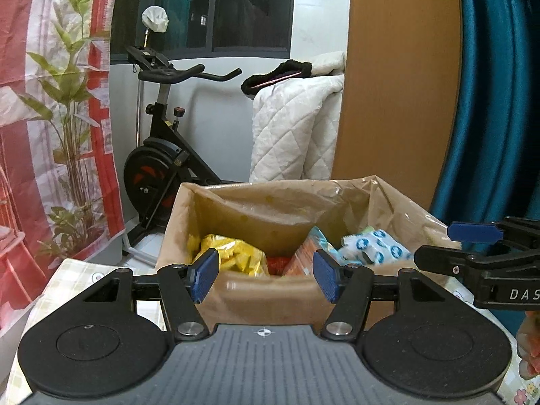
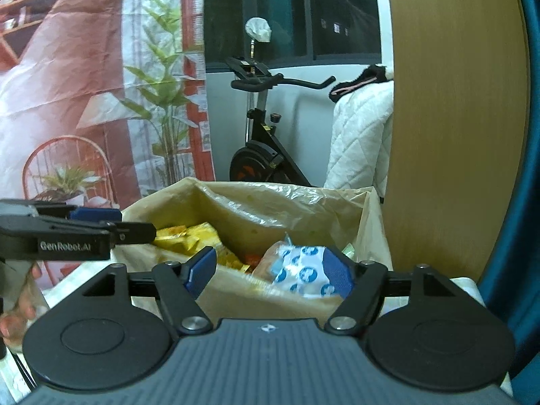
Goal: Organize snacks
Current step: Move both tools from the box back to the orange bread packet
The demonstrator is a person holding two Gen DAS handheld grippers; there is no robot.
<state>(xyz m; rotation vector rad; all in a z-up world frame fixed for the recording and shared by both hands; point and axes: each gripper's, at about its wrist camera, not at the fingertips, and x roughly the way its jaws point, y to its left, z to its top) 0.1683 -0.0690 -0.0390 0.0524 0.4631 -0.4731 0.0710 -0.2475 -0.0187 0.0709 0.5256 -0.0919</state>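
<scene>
Pale patterned tablecloth [image 1: 67, 280] covers the table under my two tools, and a lined box sits on it right in front of me. Nearest to me, my left gripper [image 1: 266, 278] has its blue pads spread apart with nothing between them, its tips level with the near rim of the box. My right gripper [image 2: 268, 271] is likewise parted and empty; the white packet with blue dots [image 2: 300, 270] shows through the gap, but it lies inside the box beyond the pads and they do not press on it. Both tools sit side by side, just short of the near wall.

I judge the drop is done and the step now is to back both tools clear without catching the liner. I would pull straight back and slightly up, jaws kept apart, so that neither pad hooks the loose plastic at the rim, and keep the two tools from knocking each other, since they are close.

Next out is the box [image 1: 270, 307] itself, draped in a thin tan plastic liner [image 1: 280, 202] that stands up crumpled at the back. Inside, yellow snack packets [image 1: 236, 253] are heaped on the left, an orange pack [image 1: 298, 256] stands near the middle with something red beside it, and the dotted white packets lie on the right. The snacks look gathered but loosely piled.

Beyond the table stand an exercise bike [image 1: 162, 155], a white quilted cover [image 1: 293, 128], a wooden panel [image 1: 398, 84] and a dark window [image 1: 236, 6].
</scene>
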